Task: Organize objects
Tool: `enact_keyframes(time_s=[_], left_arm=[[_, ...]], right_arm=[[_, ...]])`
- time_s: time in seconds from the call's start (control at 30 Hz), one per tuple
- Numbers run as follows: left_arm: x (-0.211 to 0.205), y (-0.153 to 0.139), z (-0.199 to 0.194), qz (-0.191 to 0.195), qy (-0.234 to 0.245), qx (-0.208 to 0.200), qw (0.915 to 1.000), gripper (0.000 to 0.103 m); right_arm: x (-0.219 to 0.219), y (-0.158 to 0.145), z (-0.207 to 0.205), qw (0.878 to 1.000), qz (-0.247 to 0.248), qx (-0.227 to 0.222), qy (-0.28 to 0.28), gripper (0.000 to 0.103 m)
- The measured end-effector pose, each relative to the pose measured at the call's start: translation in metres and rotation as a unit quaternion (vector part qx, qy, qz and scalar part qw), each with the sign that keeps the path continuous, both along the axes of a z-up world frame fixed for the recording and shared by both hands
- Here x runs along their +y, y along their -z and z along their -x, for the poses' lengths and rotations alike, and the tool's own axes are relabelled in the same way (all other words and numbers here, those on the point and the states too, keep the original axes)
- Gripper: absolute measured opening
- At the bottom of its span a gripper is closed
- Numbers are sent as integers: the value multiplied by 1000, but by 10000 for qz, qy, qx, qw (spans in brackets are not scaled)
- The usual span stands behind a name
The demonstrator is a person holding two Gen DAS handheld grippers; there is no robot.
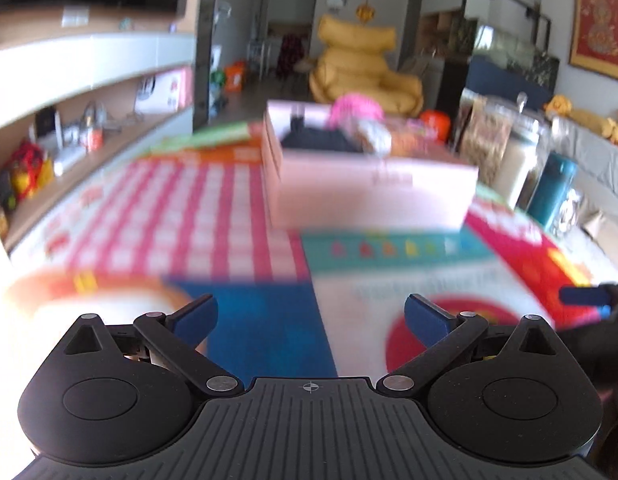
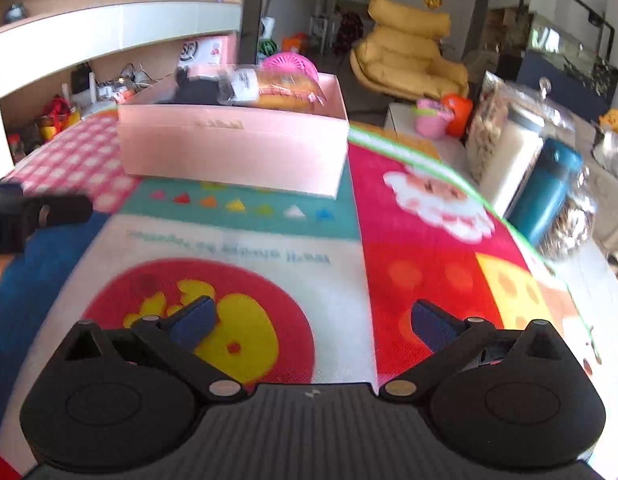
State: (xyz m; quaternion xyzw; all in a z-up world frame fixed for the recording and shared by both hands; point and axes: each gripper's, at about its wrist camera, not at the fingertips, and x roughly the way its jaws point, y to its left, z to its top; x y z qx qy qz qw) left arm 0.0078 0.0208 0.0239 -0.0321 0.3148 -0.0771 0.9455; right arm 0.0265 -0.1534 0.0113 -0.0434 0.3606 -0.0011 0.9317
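Pink box point(image 1: 373, 184) sits on the colourful mat point(image 1: 189, 208) covering the table, ahead and slightly right of the left hand-held gripper point(image 1: 311, 316), whose jaws stand wide and empty. The view is blurred, but the box is filled with a dark item and pink things.

From the right wrist, the pink box point(image 2: 233, 152) lies ahead, a little left of the right hand-held gripper point(image 2: 313, 320), also wide and empty. Its long side faces both grippers; neither looks clearly nearer.
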Motion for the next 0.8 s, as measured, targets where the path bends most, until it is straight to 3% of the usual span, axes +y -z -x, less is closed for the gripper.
enact_keyframes(time_s=[0.13, 0.3, 0.47, 0.63, 0.8], left_arm=[[-16, 7, 3, -414, -200, -20, 9989, 102], [-22, 10, 2, -659, -375, 30, 9971, 103], [-20, 15, 1, -632, -422, 28, 9971, 103], [-21, 14, 2, -634, -463, 25, 9969, 103], [-22, 14, 3, -653, -481, 18, 9967, 102]], right_arm=[[-11, 5, 0, 9988, -472, 69, 146, 103], [-14, 11, 10, 9988, -432, -215, 33, 103], [-5, 11, 15, 9983, 50, -556, -185, 103], [-21, 12, 6, 9980, -455, -401, -187, 103], [-17, 13, 6, 9983, -365, -417, -176, 103]])
